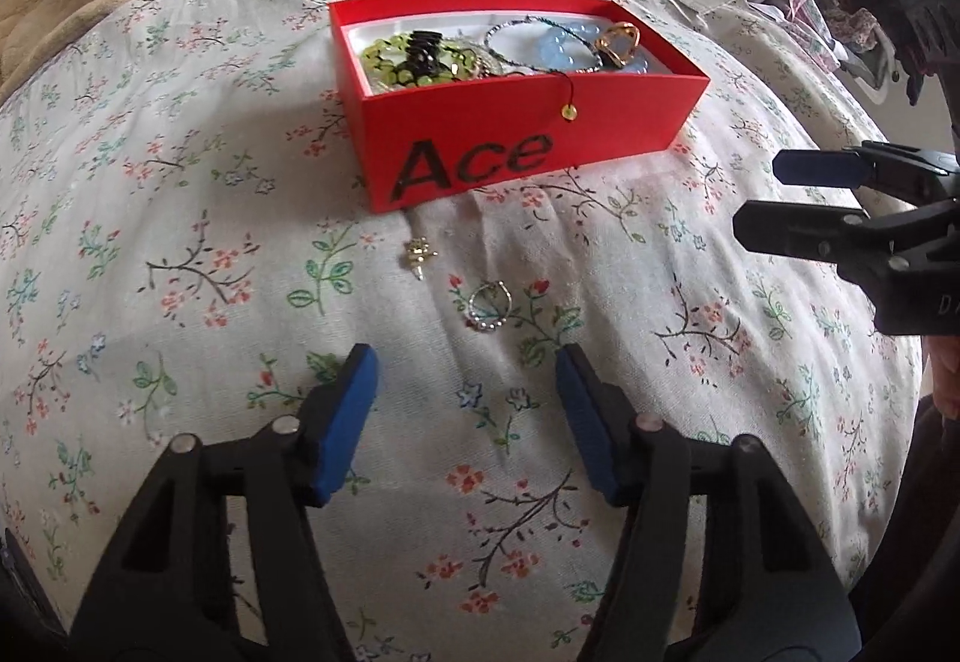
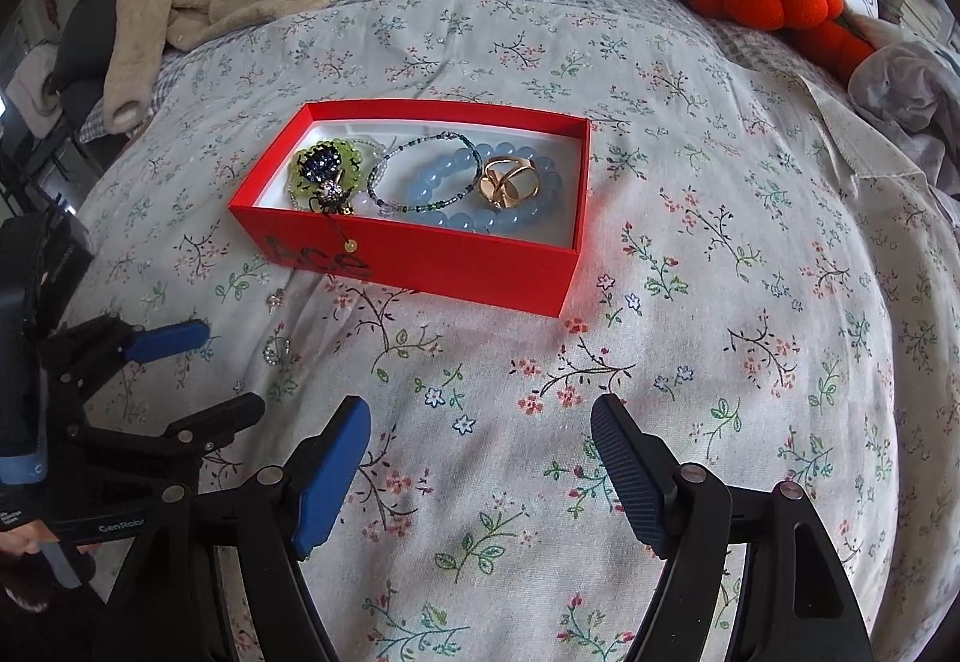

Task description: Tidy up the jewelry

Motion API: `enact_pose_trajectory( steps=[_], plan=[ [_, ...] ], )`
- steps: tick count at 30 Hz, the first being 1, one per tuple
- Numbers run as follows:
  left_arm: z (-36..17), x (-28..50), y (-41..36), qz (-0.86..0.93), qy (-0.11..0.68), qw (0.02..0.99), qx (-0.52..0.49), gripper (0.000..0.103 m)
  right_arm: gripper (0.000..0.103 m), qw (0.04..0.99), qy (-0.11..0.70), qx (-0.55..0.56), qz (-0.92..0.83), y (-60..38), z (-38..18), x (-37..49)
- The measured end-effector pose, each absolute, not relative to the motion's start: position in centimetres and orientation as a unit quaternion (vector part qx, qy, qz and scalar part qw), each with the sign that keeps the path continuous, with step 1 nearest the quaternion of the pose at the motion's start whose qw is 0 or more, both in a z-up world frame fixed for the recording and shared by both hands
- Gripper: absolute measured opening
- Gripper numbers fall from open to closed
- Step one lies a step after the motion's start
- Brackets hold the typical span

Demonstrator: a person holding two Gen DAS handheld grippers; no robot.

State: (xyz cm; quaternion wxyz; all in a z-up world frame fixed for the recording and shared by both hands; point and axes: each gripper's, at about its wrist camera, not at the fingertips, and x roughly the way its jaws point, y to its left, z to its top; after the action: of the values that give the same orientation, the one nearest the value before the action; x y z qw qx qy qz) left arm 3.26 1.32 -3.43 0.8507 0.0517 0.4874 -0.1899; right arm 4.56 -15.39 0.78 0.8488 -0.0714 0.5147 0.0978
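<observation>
Sparkly ring (image 1: 487, 306) lies near red box (image 1: 528, 146) holding beaded bracelets (image 2: 480, 188).

Red box (image 2: 420, 266) sits mid-bed (image 2: 720, 422), holding blue bead bracelet (image 2: 432, 185), gold ring (image 2: 510, 182), green beaded piece (image 2: 327, 164). Right claw (image 2: 480, 476) spread wide, empty, hovering near the bed's front edge. Left claw (image 2: 222, 368) at left, also parted. Small ring (image 2: 277, 347) loose on bed beside it.

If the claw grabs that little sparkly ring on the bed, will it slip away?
Probably a bit tricky. The sparkly ring looks thin and lies flat on the soft bedspread, so it may sink into the cloth rather than roll. It seems tiny beside the open left claw, so it's likely very light and could slip out.
</observation>
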Motion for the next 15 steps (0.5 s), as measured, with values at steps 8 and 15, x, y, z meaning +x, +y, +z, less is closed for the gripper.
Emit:
enact_pose_trajectory(
  steps=[8, 15],
  plan=[
    [-3.9, 3.7, 1.0, -0.212, 0.467, 0.856, 0.062, 0.048, 0.077, 0.84, 0.526, -0.088, 0.105, -15.2, -1.1, 4.1],
    [-4.0, 3.8, 0.0, -0.226, 0.457, 0.856, 0.086, 0.033, 0.077, 0.836, 0.53, -0.096, 0.106, -15.4, -1.6, 3.8]
  ],
)
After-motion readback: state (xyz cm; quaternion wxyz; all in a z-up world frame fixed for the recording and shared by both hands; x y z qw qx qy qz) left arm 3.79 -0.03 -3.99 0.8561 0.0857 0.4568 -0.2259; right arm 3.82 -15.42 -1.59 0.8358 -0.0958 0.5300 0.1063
